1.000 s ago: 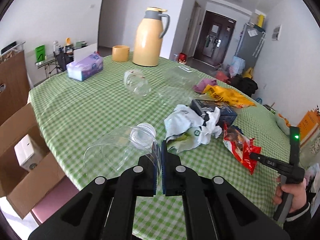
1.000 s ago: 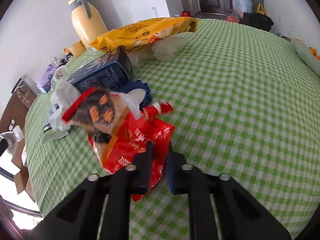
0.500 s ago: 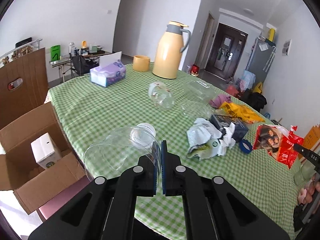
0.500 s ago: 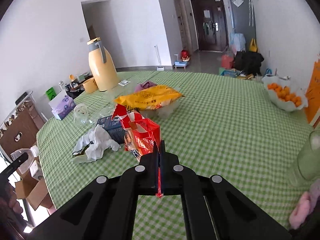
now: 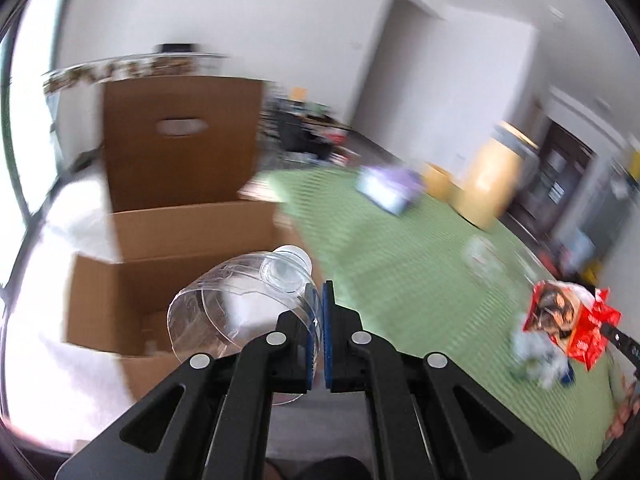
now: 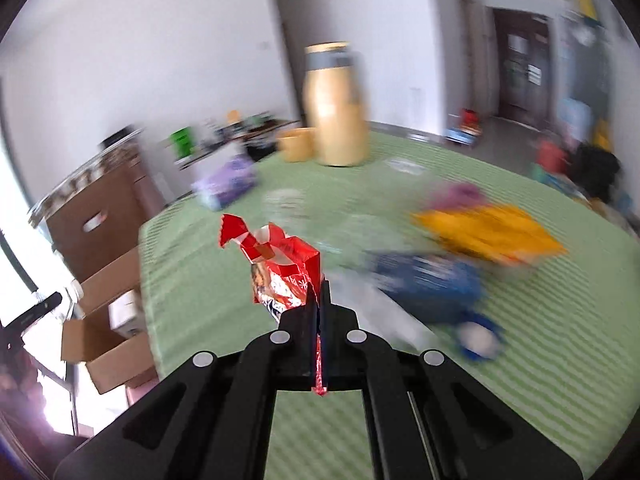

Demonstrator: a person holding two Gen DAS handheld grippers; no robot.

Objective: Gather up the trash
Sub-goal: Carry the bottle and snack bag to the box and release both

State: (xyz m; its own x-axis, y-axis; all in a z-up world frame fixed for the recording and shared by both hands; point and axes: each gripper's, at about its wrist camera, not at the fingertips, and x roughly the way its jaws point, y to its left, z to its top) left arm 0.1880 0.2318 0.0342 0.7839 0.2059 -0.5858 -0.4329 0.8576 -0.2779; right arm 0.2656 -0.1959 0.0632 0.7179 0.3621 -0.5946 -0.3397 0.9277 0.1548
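Note:
My left gripper is shut on the edge of a clear plastic bottle piece, which hangs over the open cardboard box beside the table. My right gripper is shut on a red snack wrapper, held up above the green checked tablecloth. That wrapper also shows at the right of the left wrist view. More litter lies on the cloth: a yellow bag, a dark blue carton and crumpled white paper. Both views are blurred.
A yellow thermos jug, a yellow cup and a purple tissue pack stand at the table's far side. The box sits low at the table's left edge, with a tall brown flap behind it.
My left gripper swung left off the table and now holds the bottle piece over the cardboard box. My right gripper lifted the red wrapper off the cloth and carried it leftward.

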